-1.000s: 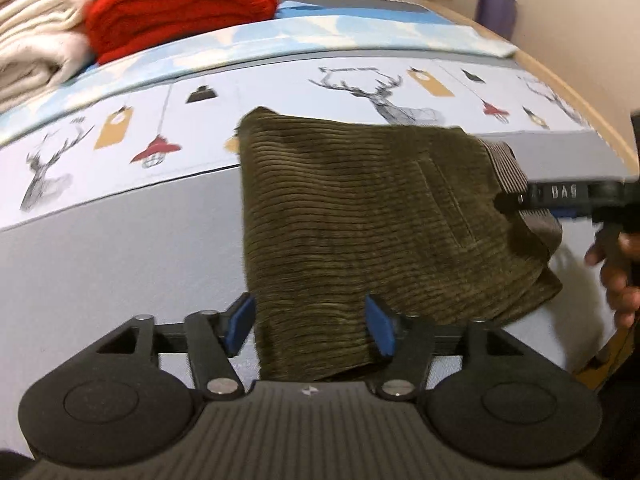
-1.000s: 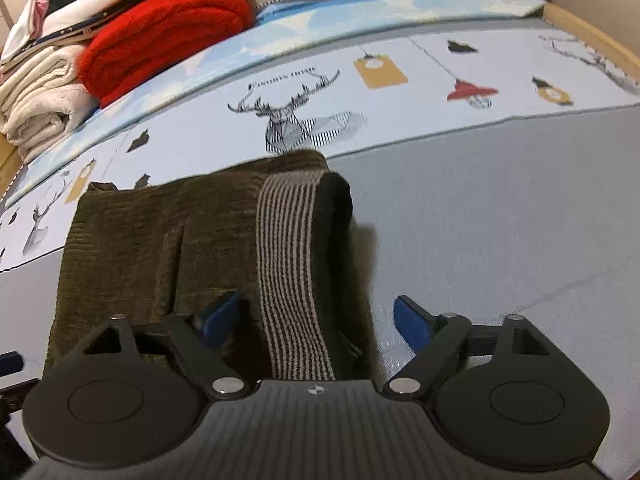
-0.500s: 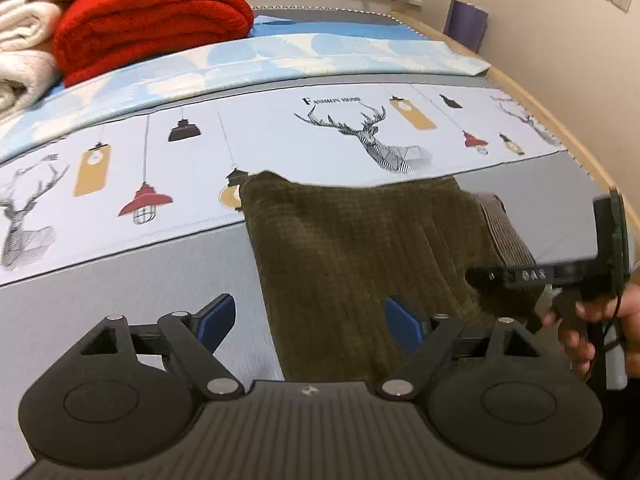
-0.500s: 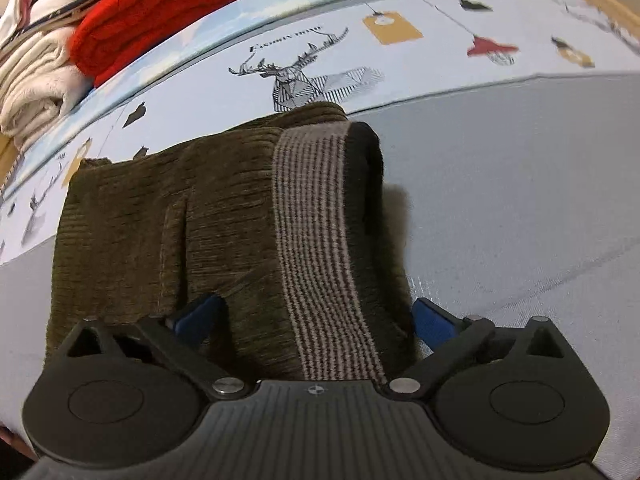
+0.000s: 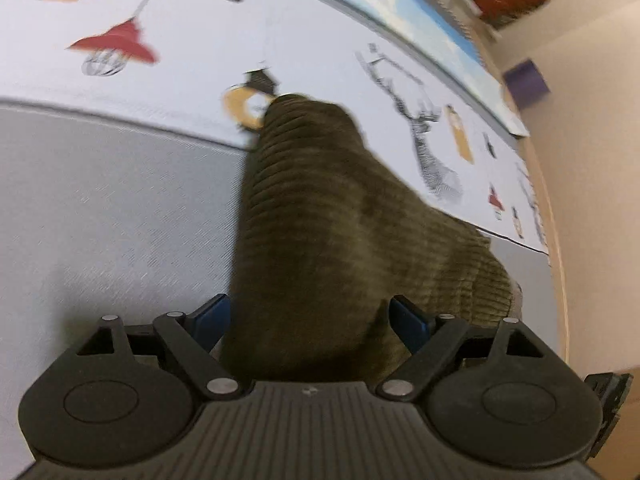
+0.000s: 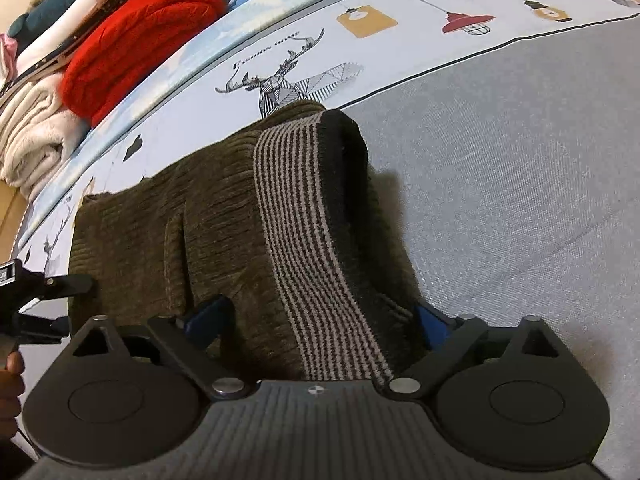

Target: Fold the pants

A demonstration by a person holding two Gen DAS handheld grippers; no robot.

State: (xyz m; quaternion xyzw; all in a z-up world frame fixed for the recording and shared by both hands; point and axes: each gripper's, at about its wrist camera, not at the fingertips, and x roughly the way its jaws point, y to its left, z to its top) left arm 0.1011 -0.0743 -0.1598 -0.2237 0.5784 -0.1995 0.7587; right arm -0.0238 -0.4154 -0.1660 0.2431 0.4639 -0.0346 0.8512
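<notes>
- The pants lay folded on the bed.
- My left gripper and right gripper were spread around them.
- They looked soft and floppy, so I'd grab thick edges.

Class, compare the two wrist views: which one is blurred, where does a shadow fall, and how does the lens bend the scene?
Left wrist view: motion blur smears the pants and the bedsheet prints. Right wrist view: sharp; the striped waistband casts a shadow rightward on the grey sheet. Both views: fisheye curves the sheet's straight lines.
</notes>
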